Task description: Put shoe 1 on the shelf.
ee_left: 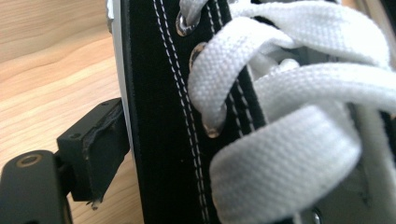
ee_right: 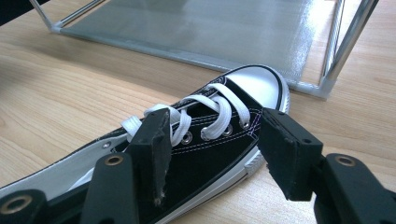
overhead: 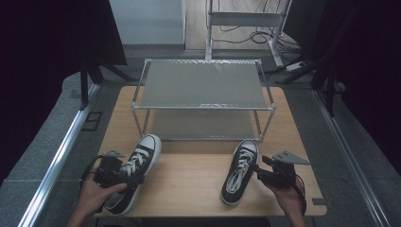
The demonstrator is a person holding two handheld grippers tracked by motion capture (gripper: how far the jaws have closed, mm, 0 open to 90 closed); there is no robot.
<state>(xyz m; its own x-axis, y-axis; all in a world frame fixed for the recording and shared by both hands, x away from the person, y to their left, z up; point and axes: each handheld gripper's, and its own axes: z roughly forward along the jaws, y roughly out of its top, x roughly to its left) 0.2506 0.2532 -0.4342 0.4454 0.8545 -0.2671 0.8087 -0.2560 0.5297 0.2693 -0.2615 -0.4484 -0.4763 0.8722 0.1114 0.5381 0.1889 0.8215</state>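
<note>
Two black canvas low-top sneakers with white laces and white rubber toe caps lie on the pale wooden bench (overhead: 189,184), toes pointing toward a two-tier shelf rack of silver metal tubing with grey mesh decks (overhead: 203,87) that stands at the far half of the bench. The left sneaker (overhead: 135,172) sits near the person's left hand (overhead: 92,198); the right sneaker (overhead: 240,171) lies just beside the right hand (overhead: 288,196).

The step in hand looks like the grasp before lifting both shoes onto the rack. The left tongs (overhead: 124,176) are at the laced flank of their shoe: in the left gripper view one black jaw presses against the black canvas side (ee_left: 159,140) just below the eyelets, the white laces (ee_left: 280,116) looming close. The other jaw is out of frame, so I cannot tell whether the grip is closed. The right tongs (ee_right: 212,140) stand wide open, straddling the lace area of the right sneaker (ee_right: 219,144) with a gap on each side (nothing held yet).

Next, I judge, the right tongs need to go lower and close across the upper near the eyelets, firmly enough that the soft canvas does not slip. Then each shoe would rise clear of the bench and travel forward to a rack deck, kept level so its toe clears the front rail.
</note>
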